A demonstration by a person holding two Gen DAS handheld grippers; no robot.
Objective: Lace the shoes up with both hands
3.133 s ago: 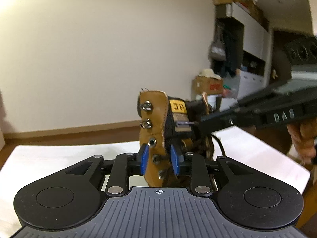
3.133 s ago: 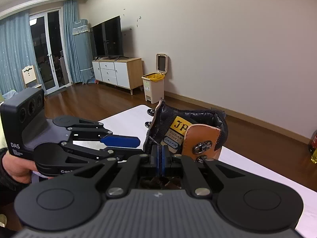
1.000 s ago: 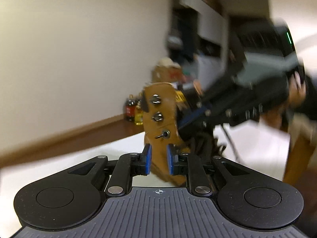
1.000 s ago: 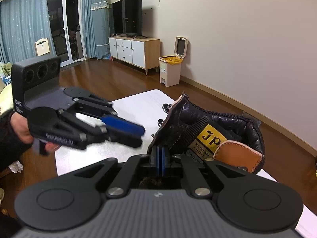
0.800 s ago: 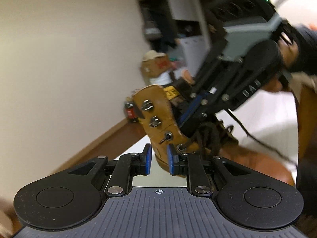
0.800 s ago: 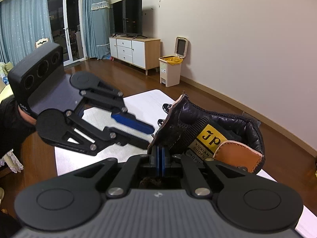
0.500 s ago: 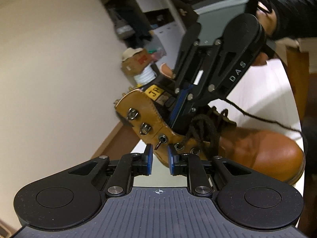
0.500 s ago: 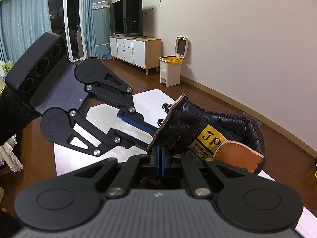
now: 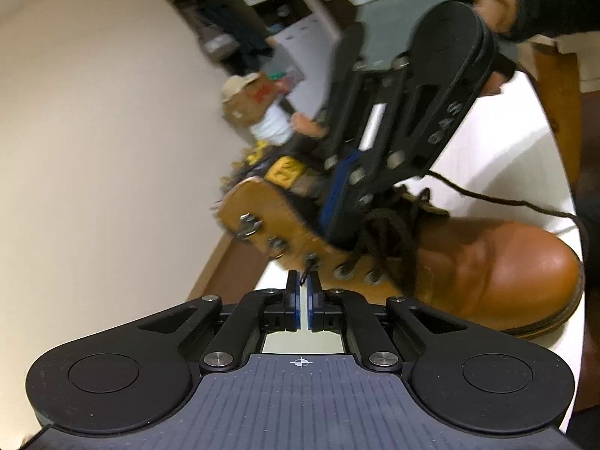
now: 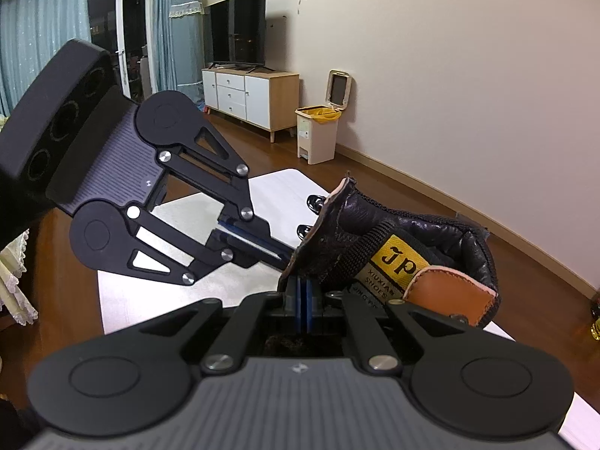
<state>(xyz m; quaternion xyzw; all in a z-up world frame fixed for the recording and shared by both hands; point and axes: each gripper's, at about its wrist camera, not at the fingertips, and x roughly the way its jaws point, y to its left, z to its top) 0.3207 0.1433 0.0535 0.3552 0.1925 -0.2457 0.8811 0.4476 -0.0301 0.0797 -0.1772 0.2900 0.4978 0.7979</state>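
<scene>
Two pairs of tongs are at work on one boot, and by my reckoning the job sits about halfway. Nearest, the left tongs point(image 9: 303, 285) have just been closing, and their blue pads now appear to pinch a thin dark lace end point(image 9: 305, 275) that hangs from the lowest fitting on the ankle flap, at twelve o'clock from the pads. Just beyond, round metal eyelets point(image 9: 354, 272) already carry the lace point(image 9: 390, 232), a fuzzy dark brown cord bunched over the tongue. The metal hooks point(image 9: 249, 225) higher up the flap, toward eleven o'clock, are bare, so threading those and tying off is left.

Pads pressed together, the right tongs point(image 9: 337, 225) plunge into that tangle; whether they grip cord I cannot tell. One loose strand point(image 9: 506, 202) trails off toward three o'clock.

From where the left tongs look on, the boot point(image 9: 487, 262) lies on the white bench point(image 9: 506, 142), its toe toward four o'clock. The leather is smooth tan, the toe rounded and glossy. Its padded collar point(image 10: 431, 232) is wrinkled black leather with a yellow woven label point(image 10: 399, 258).
</scene>
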